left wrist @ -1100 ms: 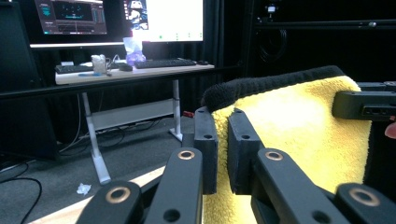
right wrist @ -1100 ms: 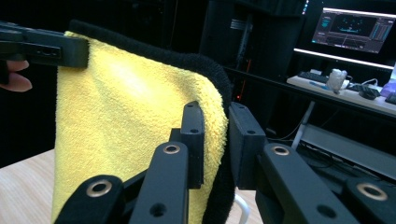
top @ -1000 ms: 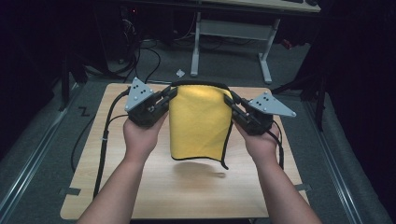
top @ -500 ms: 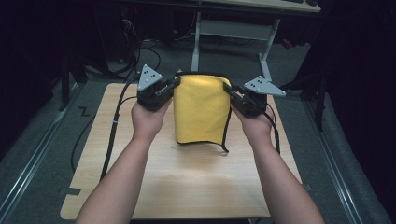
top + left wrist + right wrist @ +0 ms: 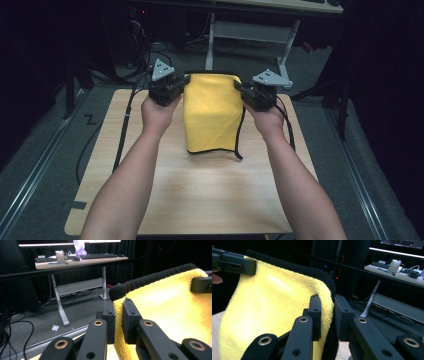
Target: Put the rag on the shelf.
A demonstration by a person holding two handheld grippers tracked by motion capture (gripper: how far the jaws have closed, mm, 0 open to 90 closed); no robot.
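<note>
High view: a yellow cloth (image 5: 212,112) with a black border is held up over the far part of the counter (image 5: 200,200), stretched between two tools, its lower hem just reaching the wood. At the left, the left tool (image 5: 176,90) is nearly closed on the cloth's upper left corner; in the left gripper view the jaws are seen pinching the yellow edge just below the black trim. At the right, the right tool (image 5: 245,94) is clamped likewise on the upper right corner. The pick-up and spreading appear done; laying the cloth flat, folding it and letting go are judged still to come.
</note>
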